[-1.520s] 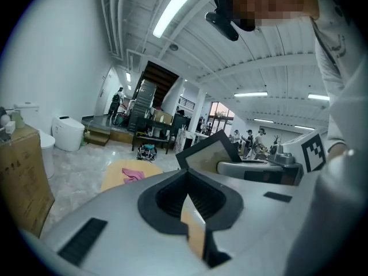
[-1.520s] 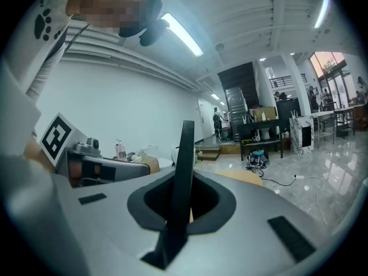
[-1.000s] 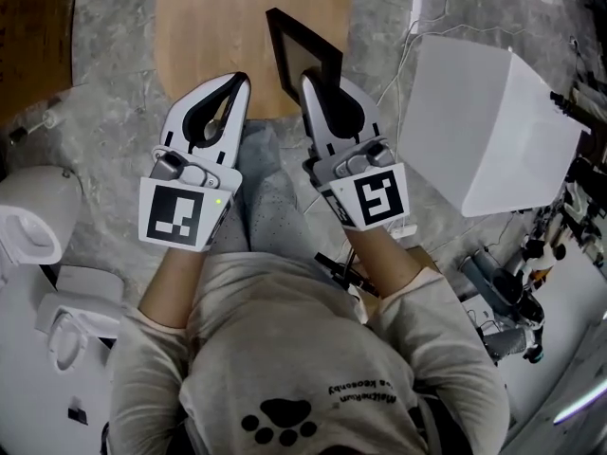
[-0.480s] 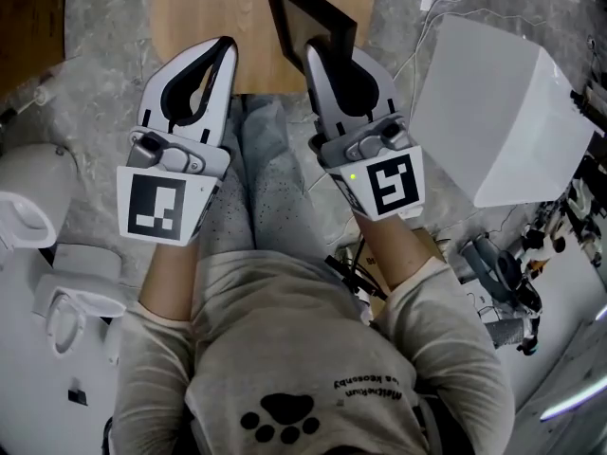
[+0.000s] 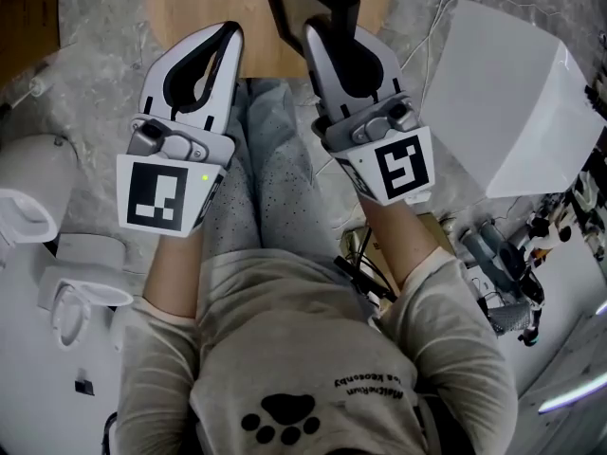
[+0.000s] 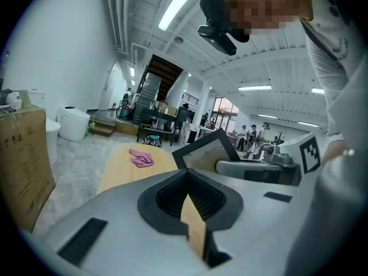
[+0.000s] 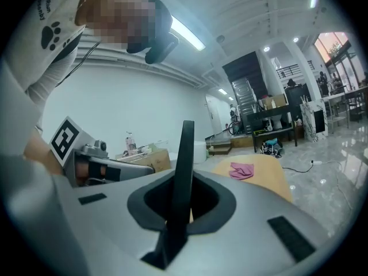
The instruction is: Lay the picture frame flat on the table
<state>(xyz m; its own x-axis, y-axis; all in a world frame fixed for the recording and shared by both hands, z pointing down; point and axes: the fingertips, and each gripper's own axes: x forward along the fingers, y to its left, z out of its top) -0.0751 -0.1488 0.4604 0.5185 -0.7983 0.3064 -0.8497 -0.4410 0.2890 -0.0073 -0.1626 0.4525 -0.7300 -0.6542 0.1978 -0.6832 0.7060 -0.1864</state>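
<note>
From above, the person sits with both arms stretched forward over grey-trousered knees toward a light wooden counter (image 5: 194,8). The right gripper (image 5: 321,34) is clamped on the lower edge of the black picture frame (image 5: 308,3), which leans tilted over the near part of the counter. Whether the frame touches the wood cannot be made out from here. The left gripper (image 5: 229,34) sits just beside it, apart from the frame, over the counter's near edge. A large white box (image 5: 512,93) stands on the floor to the right.

In the left gripper view, the left gripper (image 6: 187,177) has its jaws pressed together with nothing between them. Only a sliver of the counter (image 6: 123,168) shows through the seam. A pink cloth (image 6: 141,158) lies farther along the wood. The picture frame (image 6: 208,152) stands tilted to the right, with the right gripper (image 6: 259,168) beneath it.

In the right gripper view, the right gripper (image 7: 179,207) has its jaws closed on the picture frame (image 7: 186,154). The frame shows edge-on as a dark upright strip rising out of the grip. Beyond it lie the counter (image 7: 273,180) and the pink cloth (image 7: 242,170), and the left gripper (image 7: 118,168) is off to the left.
</note>
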